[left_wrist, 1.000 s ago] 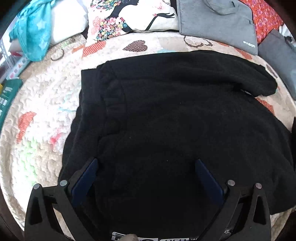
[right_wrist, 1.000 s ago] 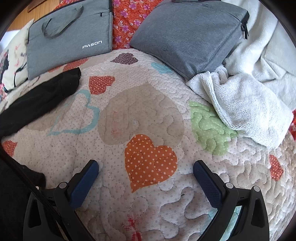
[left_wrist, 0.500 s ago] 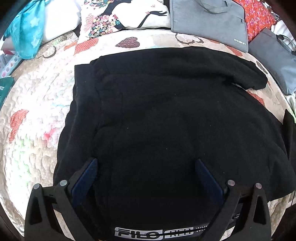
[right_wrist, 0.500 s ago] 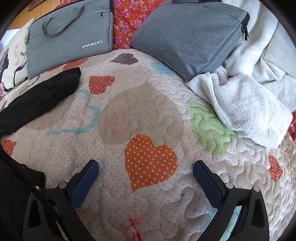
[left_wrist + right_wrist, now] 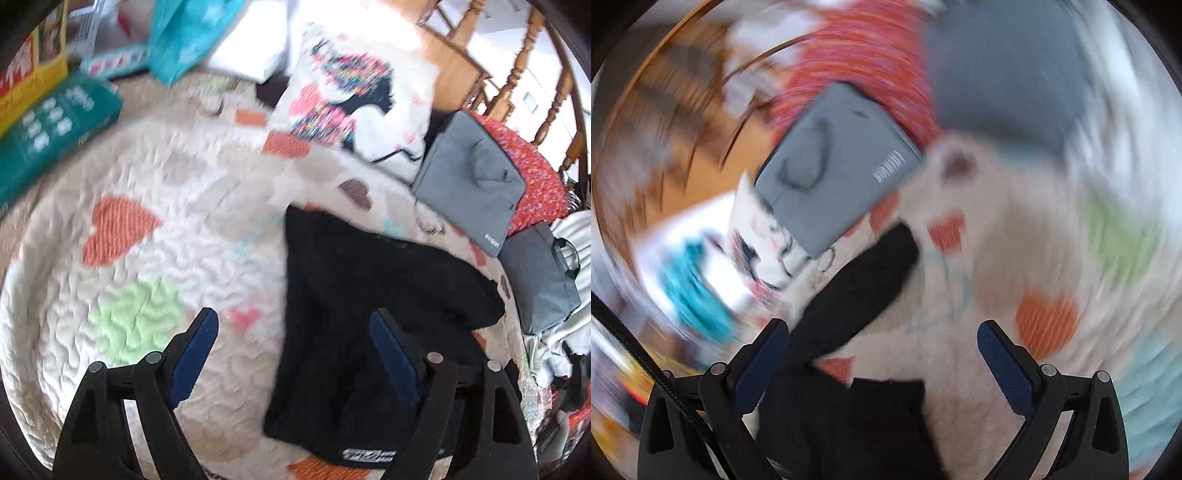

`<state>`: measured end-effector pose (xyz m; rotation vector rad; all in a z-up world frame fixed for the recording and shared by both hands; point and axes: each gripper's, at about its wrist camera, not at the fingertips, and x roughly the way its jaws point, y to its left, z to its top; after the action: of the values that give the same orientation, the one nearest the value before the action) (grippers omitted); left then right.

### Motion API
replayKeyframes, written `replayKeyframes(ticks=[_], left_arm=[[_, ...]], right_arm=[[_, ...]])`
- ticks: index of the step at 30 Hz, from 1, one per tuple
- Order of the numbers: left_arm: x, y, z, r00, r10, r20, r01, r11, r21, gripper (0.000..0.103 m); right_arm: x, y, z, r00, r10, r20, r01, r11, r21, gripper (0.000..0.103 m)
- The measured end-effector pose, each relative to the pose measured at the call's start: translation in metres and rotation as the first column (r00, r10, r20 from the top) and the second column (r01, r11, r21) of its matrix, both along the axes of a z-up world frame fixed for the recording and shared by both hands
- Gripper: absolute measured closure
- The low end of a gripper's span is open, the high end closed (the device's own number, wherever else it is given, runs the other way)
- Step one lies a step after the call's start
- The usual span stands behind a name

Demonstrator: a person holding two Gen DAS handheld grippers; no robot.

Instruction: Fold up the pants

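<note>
The black pants (image 5: 369, 314) lie folded on the heart-print quilt (image 5: 147, 258), right of centre in the left wrist view, with a white label at their near edge. My left gripper (image 5: 293, 354) hovers above the pants' left edge. Its jaws are closing and nothing is pressed between the pads. One blue pad is over the quilt, the other over the black cloth. The right wrist view is heavily blurred. There my right gripper (image 5: 882, 365) stands wide open above the pants (image 5: 849, 280), with nothing held.
A grey laptop bag (image 5: 469, 181) and a printed pillow (image 5: 354, 107) lie beyond the pants. A second grey bag (image 5: 539, 277) is at the right. A green box (image 5: 48, 140) and a teal cloth (image 5: 184, 33) sit far left. Wooden rails (image 5: 517, 55) stand behind.
The left view has swung left and lifted, so the pants now sit to the right, and its jaws have narrowed. The right view has rolled and swung towards the pants, and is now blurred.
</note>
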<state>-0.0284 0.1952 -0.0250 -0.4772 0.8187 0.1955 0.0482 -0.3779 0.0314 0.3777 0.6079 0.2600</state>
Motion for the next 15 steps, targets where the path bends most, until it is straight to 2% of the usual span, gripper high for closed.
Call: replayKeyframes(ticks=[1, 2, 3, 4, 5, 6, 8, 10, 11, 12, 13, 15], left_arm=[[0.001, -0.003, -0.006, 0.999, -0.016, -0.028, 0.016, 1.0, 0.008, 0.025], [0.002, -0.007, -0.011, 0.998, -0.029, -0.051, 0.03, 0.999, 0.02, 0.025], [0.004, -0.011, -0.017, 0.996, -0.043, -0.079, 0.046, 0.998, 0.034, 0.025], [0.005, -0.017, -0.025, 0.992, -0.058, -0.111, 0.064, 0.997, 0.047, 0.025], [0.007, -0.023, -0.032, 0.987, -0.072, -0.147, 0.081, 0.995, 0.056, 0.025], [0.007, -0.024, -0.038, 0.982, -0.082, -0.172, 0.093, 0.994, 0.058, 0.025], [0.01, -0.035, -0.057, 0.963, -0.119, -0.243, 0.135, 0.989, 0.051, 0.025], [0.01, -0.055, -0.063, 0.949, -0.137, -0.283, 0.186, 0.97, 0.155, 0.028], [0.009, -0.068, -0.062, 0.941, -0.159, -0.298, 0.228, 0.95, 0.214, 0.051], [0.008, -0.073, -0.062, 0.939, -0.171, -0.297, 0.244, 0.942, 0.23, 0.062], [0.006, -0.077, -0.059, 0.941, -0.172, -0.293, 0.248, 0.937, 0.248, 0.067], [0.004, -0.074, -0.055, 0.941, -0.182, -0.284, 0.25, 0.942, 0.225, 0.073]], right_arm=[[-0.015, 0.018, 0.021, 0.994, -0.054, 0.092, 0.068, 0.986, -0.149, 0.0], [-0.034, 0.036, 0.042, 0.97, -0.117, 0.211, 0.171, 0.952, -0.256, 0.0], [-0.047, 0.049, 0.053, 0.941, -0.167, 0.295, 0.253, 0.925, -0.285, 0.0], [-0.056, 0.057, 0.058, 0.919, -0.202, 0.339, 0.302, 0.913, -0.274, 0.0], [-0.06, 0.062, 0.06, 0.911, -0.213, 0.354, 0.308, 0.921, -0.237, 0.0], [-0.056, 0.066, 0.057, 0.931, -0.177, 0.318, 0.25, 0.946, -0.205, 0.0], [-0.031, 0.071, 0.041, 0.987, -0.019, 0.157, 0.039, 0.992, -0.121, 0.003], [-0.02, 0.075, 0.029, 0.995, -0.027, 0.101, 0.039, 0.993, -0.112, 0.01], [-0.016, 0.075, 0.022, 0.995, -0.039, 0.091, 0.05, 0.992, -0.118, 0.01], [-0.016, 0.073, 0.017, 0.995, -0.048, 0.084, 0.056, 0.993, -0.104, 0.01], [-0.014, 0.069, 0.009, 0.997, -0.04, 0.062, 0.044, 0.997, -0.058, 0.008], [-0.004, 0.055, -0.006, 1.0, -0.01, -0.013, 0.011, 0.999, 0.035, 0.003]])
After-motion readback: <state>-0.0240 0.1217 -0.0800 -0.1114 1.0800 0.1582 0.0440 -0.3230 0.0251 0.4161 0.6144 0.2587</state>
